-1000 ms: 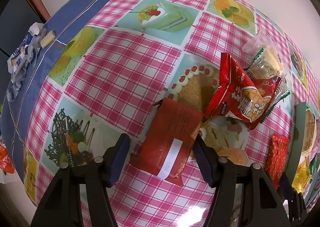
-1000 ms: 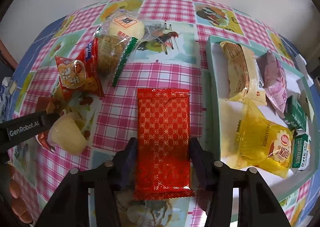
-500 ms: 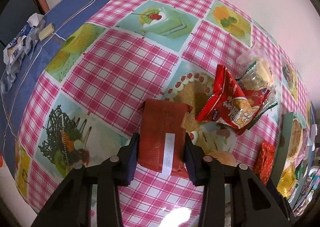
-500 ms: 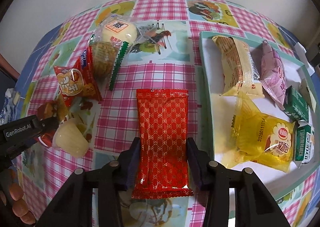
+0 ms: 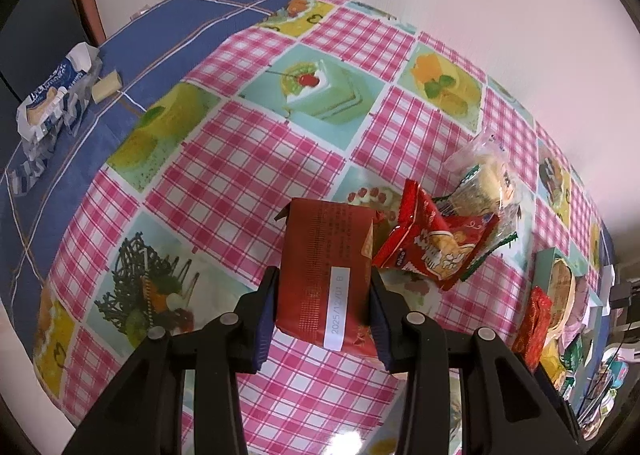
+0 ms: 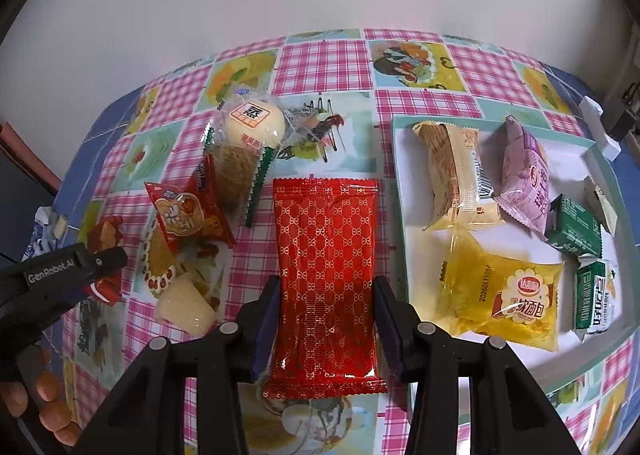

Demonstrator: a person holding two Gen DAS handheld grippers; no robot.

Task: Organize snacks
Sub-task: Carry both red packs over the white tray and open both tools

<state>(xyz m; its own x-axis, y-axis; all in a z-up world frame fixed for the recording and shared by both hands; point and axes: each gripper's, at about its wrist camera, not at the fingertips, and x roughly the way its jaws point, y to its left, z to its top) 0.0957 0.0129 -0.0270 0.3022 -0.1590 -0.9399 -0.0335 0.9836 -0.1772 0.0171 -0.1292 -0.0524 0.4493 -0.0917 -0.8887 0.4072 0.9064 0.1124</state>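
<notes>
My left gripper [image 5: 323, 317] is shut on a dark red snack pack [image 5: 326, 267] with a white date label, held above the checked tablecloth. In the right wrist view my right gripper [image 6: 326, 329] is shut on a long shiny red wrapper [image 6: 325, 267] with a gold pattern, lifted off the cloth beside the white tray [image 6: 400, 183]. The tray holds a cream pack [image 6: 456, 171], a pink pack [image 6: 524, 179], a yellow pack [image 6: 504, 291] and green boxes [image 6: 576, 231]. The left gripper's arm [image 6: 60, 271] shows at the left edge of that view, with a hand's fingers below it.
Loose on the cloth lie a red peanut bag [image 6: 184, 215], a round bun in clear wrap [image 6: 252, 123], a brown cake in a green-edged wrap [image 6: 236, 171] and a jelly cup [image 6: 188, 305]. A torn blue-white wrapper [image 5: 52, 95] lies at the table's far left.
Both grippers closed on their red packs and rose, lifting them off the cloth. The table looks farther away in both views.
</notes>
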